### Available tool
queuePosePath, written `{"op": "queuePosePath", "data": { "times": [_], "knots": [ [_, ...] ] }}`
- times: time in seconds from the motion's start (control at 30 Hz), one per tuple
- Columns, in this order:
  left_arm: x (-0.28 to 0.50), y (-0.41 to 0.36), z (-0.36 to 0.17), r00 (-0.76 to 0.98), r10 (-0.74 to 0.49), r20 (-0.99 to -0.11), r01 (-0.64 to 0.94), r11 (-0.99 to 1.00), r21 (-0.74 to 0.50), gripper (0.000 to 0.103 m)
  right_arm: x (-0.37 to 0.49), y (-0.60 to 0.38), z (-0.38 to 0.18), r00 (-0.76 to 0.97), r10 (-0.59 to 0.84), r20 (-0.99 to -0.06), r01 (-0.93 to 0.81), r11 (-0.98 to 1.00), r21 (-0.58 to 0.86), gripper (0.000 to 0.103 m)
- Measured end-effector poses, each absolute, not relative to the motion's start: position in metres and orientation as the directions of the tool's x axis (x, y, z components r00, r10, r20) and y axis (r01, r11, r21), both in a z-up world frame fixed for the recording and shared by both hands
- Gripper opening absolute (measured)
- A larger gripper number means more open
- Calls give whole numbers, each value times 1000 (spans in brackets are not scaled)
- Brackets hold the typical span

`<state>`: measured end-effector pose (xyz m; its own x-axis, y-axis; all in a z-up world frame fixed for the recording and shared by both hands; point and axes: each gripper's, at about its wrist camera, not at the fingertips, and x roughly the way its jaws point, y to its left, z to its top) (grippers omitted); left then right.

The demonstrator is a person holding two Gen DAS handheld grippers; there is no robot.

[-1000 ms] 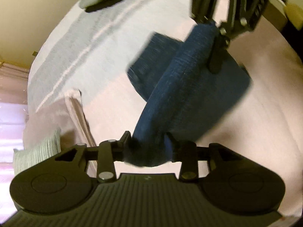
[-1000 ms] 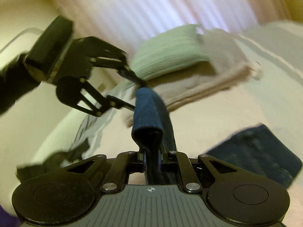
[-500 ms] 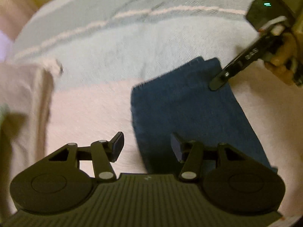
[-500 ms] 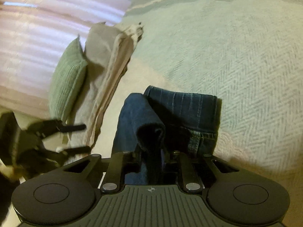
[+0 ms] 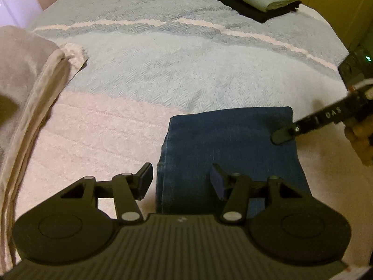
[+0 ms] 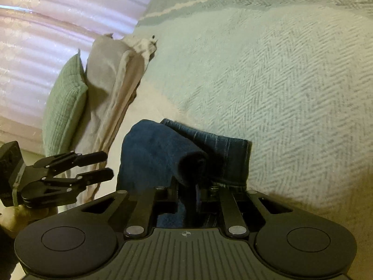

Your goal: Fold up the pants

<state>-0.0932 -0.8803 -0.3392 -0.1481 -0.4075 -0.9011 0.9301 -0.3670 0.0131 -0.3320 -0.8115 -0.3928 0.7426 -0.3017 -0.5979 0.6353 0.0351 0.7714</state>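
Pants (image 5: 228,149) (dark blue denim) lie folded flat on the bedspread (image 5: 163,70). Left gripper (image 5: 181,182) hangs with jaws apart, empty, over their near edge. Right gripper (image 6: 186,189) pinches a raised fold, apparently at the corner.
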Motion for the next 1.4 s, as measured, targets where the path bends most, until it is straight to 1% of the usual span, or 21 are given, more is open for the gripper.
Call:
{"op": "queuePosePath", "data": {
  "times": [0.03, 0.1, 0.13, 0.2, 0.23, 0.27, 0.33, 0.37, 0.4, 0.47, 0.67, 0.77, 0.83, 0.9, 0.97, 1.1, 1.2, 1.27, 1.3, 1.37, 1.4],
  "knots": [
    [-93, -884, -343, -157, -408, -899, 931, -364, 3, 49, -332, -812, -394, 741, -303, -599, 632, 14, 775, 10],
    [-92, -892, -350, -164, -411, -897, 937, -350, -11, 46, -334, -810, -392, 740, -300, -601, 627, -13, 779, 11],
    [-91, -898, -353, -170, -410, -896, 942, -336, -25, 41, -335, -809, -389, 737, -302, -605, 631, -15, 776, 13],
    [-90, -907, -360, -176, -409, -895, 952, -304, -48, 39, -336, -803, -377, 717, -322, -618, 654, 6, 756, 24],
    [-89, -911, -363, -179, -415, -892, 956, -288, -58, 37, -341, -798, -370, 702, -339, -626, 670, 15, 743, 27],
    [-88, -915, -365, -187, -417, -889, 958, -277, -72, 33, -343, -796, -366, 694, -353, -628, 675, 12, 738, 31],
    [-87, -921, -371, -196, -415, -889, 960, -265, -88, 28, -344, -798, -365, 676, -383, -630, 680, -5, 733, 31],
    [-89, -923, -373, -196, -412, -890, 959, -268, -87, 26, -342, -800, -366, 662, -390, -640, 693, -6, 721, 22],
    [-92, -925, -376, -188, -410, -892, 958, -275, -76, 26, -340, -805, -369, 648, -381, -659, 711, -7, 703, 17],
    [-95, -928, -382, -176, -411, -894, 957, -283, -58, 25, -338, -817, -380, 641, -368, -673, 719, -19, 695, 13],
    [-94, -944, -412, -174, -414, -893, 967, -243, -75, 25, -346, -837, -415, 644, -351, -680, 715, -39, 698, 11],
    [-92, -947, -414, -181, -412, -893, 971, -221, -95, 27, -352, -831, -408, 659, -358, -662, 706, -9, 708, 12],
    [-92, -946, -407, -180, -412, -893, 970, -225, -92, 28, -353, -824, -394, 641, -369, -673, 722, -6, 692, 17],
    [-91, -941, -396, -180, -420, -890, 968, -237, -84, 28, -350, -814, -376, 603, -390, -696, 759, 13, 651, 28],
    [-87, -932, -379, -172, -439, -882, 967, -245, -67, 28, -351, -798, -359, 591, -405, -698, 775, 43, 631, 31],
    [-74, -894, -342, -169, -480, -861, 968, -243, -54, 27, -339, -744, -327, 633, -402, -662, 758, 144, 637, 31],
    [-74, -849, -325, -189, -478, -858, 961, -272, -60, 26, -318, -689, -320, 717, -306, -626, 694, 238, 679, 31],
    [-80, -818, -327, -218, -448, -867, 948, -309, -78, 27, -302, -653, -320, 743, -249, -622, 670, 292, 683, 31],
    [-83, -806, -332, -227, -432, -873, 943, -323, -85, 27, -294, -639, -322, 749, -220, -625, 660, 318, 680, 31],
    [-90, -787, -348, -240, -390, -889, 932, -349, -99, 27, -283, -618, -327, 693, -236, -681, 715, 349, 606, 31],
    [-94, -780, -358, -232, -376, -897, 930, -355, -92, 26, -282, -614, -334, 654, -247, -715, 750, 332, 572, 31]
  ]
}}
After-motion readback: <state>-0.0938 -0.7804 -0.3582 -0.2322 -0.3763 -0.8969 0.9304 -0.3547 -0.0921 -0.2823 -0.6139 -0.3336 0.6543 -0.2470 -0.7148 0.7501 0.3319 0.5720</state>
